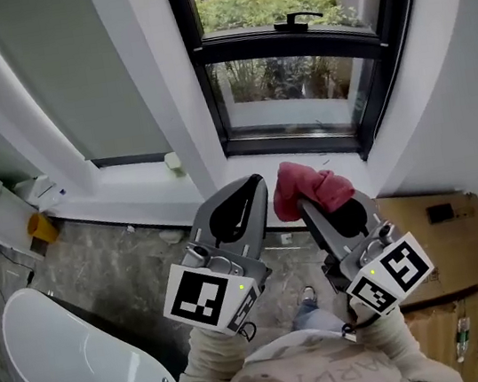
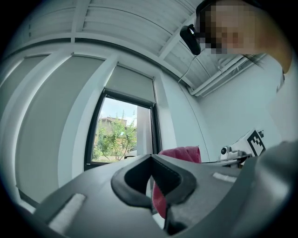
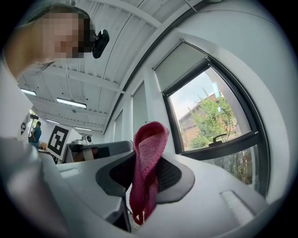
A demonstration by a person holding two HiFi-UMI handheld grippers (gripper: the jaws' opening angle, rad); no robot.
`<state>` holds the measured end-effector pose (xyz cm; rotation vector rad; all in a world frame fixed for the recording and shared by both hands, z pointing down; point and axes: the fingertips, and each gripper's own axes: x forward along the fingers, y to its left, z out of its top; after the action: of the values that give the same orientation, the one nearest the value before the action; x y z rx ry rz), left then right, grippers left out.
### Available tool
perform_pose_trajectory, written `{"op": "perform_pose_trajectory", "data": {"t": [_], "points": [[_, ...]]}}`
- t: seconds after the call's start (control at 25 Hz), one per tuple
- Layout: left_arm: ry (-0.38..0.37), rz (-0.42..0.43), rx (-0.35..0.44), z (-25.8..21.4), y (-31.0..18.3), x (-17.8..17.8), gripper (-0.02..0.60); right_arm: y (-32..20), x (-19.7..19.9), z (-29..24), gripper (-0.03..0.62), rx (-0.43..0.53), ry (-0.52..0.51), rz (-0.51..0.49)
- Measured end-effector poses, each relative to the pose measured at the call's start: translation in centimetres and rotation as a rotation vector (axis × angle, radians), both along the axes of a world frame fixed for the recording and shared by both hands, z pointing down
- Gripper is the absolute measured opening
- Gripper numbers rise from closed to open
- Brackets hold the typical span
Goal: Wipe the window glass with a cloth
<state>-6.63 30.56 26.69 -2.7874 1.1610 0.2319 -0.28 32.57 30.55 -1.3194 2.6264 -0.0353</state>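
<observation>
A dark-framed window (image 1: 293, 78) is set in the white wall ahead, with a black handle (image 1: 297, 18) on its upper sash and greenery outside. My right gripper (image 1: 307, 209) is shut on a red cloth (image 1: 310, 188), which sticks up past its tips just below the window's sill. In the right gripper view the cloth (image 3: 148, 153) hangs folded between the jaws of the right gripper (image 3: 142, 172), the window (image 3: 214, 123) to the right. My left gripper (image 1: 251, 184) is held beside it, shut and empty. The left gripper view shows the left gripper (image 2: 150, 160), the cloth (image 2: 179, 155) behind it and the window (image 2: 116, 135).
A white ledge (image 1: 131, 189) runs under the wall panel at left, with a small pale object (image 1: 173, 161) on it. A white tub-like form (image 1: 57, 349) lies lower left, a yellow item (image 1: 41, 228) near it. Cardboard boxes (image 1: 434, 231) stand at right.
</observation>
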Motion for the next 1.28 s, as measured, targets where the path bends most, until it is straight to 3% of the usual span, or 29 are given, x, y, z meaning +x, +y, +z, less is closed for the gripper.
{"op": "perform_pose_trajectory", "data": {"t": [0.28, 0.56, 0.96, 1.28], "points": [[-0.002, -0.028, 0.034, -1.8, -7.2, 5.1, 0.000, -7.5, 4.7, -1.9, 0.129, 0.044, 0.014, -0.035], [-0.017, -0.061, 0.023, -1.2, -11.9, 6.5, 0.000, -12.3, 5.9, -0.9, 0.129, 0.023, 0.000, -0.069], [0.016, -0.016, -0.001, -0.5, -22.5, 5.6, 0.000, -22.3, 4.8, 0.0, 0.129, -0.016, 0.031, -0.022], [0.017, 0.043, 0.020, -1.8, -32.4, 2.7, 0.000, -32.0, 1.5, -1.5, 0.129, 0.004, 0.033, 0.034]]}}
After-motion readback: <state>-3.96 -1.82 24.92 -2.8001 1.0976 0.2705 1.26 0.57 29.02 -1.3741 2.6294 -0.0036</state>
